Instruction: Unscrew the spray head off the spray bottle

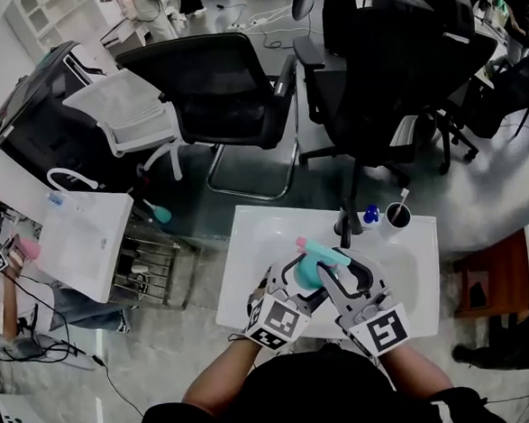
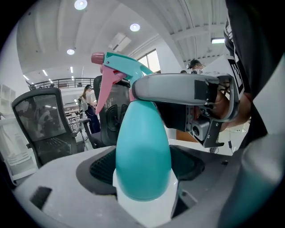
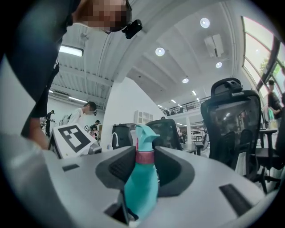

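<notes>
Left tongs (image 1: 292, 281) clamp spray bottle (image 2: 142, 151) body as anchor; right tongs (image 1: 340, 278) pinch pink collar (image 3: 144, 156) under spray head (image 3: 145, 133), ready to unscrew.

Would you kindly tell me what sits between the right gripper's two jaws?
The pink ribbed collar of the teal plastic spray bottle, just below its spray head; the right gripper view shows this.

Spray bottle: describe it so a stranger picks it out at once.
Over the white counter near the black chairs, the spray bottle is held between the left gripper and right gripper. It is teal with a pink trigger and collar, unlike the blue thing and dark cup behind it.
</notes>
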The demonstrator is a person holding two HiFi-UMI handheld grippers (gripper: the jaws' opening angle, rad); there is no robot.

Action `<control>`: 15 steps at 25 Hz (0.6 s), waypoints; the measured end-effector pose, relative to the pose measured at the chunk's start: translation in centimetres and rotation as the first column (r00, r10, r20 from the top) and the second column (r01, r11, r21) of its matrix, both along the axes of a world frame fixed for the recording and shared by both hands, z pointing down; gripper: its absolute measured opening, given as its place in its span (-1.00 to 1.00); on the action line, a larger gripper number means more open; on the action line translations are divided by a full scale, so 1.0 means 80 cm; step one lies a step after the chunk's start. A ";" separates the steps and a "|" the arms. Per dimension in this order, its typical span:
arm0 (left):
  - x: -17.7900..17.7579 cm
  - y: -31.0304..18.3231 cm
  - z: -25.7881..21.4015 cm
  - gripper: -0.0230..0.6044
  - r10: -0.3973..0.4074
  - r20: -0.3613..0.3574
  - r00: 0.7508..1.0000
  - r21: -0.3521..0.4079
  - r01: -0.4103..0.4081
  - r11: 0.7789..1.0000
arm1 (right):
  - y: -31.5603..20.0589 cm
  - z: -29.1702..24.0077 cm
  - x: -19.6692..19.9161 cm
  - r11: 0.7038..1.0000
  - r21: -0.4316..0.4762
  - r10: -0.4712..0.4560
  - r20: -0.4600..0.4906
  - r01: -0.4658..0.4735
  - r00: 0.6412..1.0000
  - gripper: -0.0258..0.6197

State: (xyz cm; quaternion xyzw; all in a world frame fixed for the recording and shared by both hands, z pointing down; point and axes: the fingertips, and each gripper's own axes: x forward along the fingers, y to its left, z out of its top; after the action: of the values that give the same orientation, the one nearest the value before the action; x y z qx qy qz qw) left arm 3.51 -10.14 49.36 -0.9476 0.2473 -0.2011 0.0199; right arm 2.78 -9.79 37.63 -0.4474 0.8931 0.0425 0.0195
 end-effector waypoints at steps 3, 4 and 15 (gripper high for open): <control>0.000 0.004 -0.001 0.30 0.020 0.002 1.000 0.003 -0.020 1.000 | 0.004 -0.001 -0.001 0.999 -0.005 -0.049 -0.007 0.049 0.999 -0.50; 0.000 0.005 -0.003 0.30 0.030 0.002 1.000 0.006 -0.030 1.000 | 0.006 -0.002 -0.002 0.998 -0.014 -0.068 -0.007 0.068 0.998 -0.50; 0.000 0.008 -0.007 0.29 0.063 -0.001 0.998 0.008 -0.063 0.998 | 0.011 -0.028 0.007 0.987 -0.006 -0.161 0.105 0.163 0.981 -0.50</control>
State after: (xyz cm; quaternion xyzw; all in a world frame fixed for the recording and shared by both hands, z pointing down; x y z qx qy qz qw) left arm 3.49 -9.50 48.78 -0.9549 0.2183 -0.1990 0.0299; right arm 3.34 -8.94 35.39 -0.3750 0.9246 0.0108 0.0665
